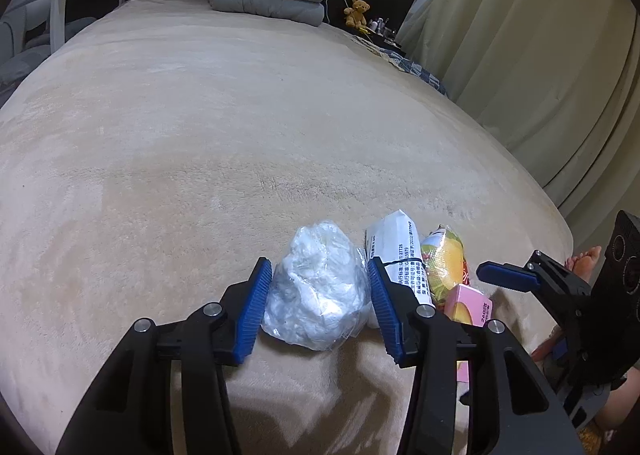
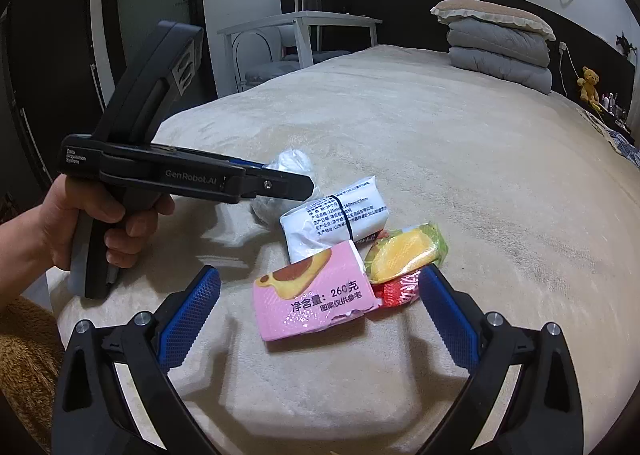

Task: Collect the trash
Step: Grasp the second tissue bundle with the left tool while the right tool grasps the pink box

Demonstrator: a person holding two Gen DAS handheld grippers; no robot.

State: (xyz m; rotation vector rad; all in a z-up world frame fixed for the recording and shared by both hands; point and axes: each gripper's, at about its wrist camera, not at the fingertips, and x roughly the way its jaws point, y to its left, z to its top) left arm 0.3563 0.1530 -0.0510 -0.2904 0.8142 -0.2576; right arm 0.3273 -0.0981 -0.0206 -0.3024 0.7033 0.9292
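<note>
1. Two grippers work over the beige bed [image 1: 200, 135]. We level our left gripper [image 1: 320, 305] at the near edge, fingers spread, one blue pad on each side of the crumpled clear plastic bag [image 1: 316, 287], which seems to brush both without being squeezed. In the right wrist view, a bare hand [image 2: 92, 223] grips its handle.
2. We hold our right gripper [image 2: 320, 315] low with fingers wide apart around the pink packet [image 2: 316, 295], touching nothing.
3. Our left fingers hide much of the plastic bag in the right wrist view.
4. Four pieces of trash lie together: the bag, a white printed packet [image 2: 336, 219] with a black band, the pink packet, and a yellow-green wrapper [image 2: 404, 255] over a red one, partly covered.
</note>
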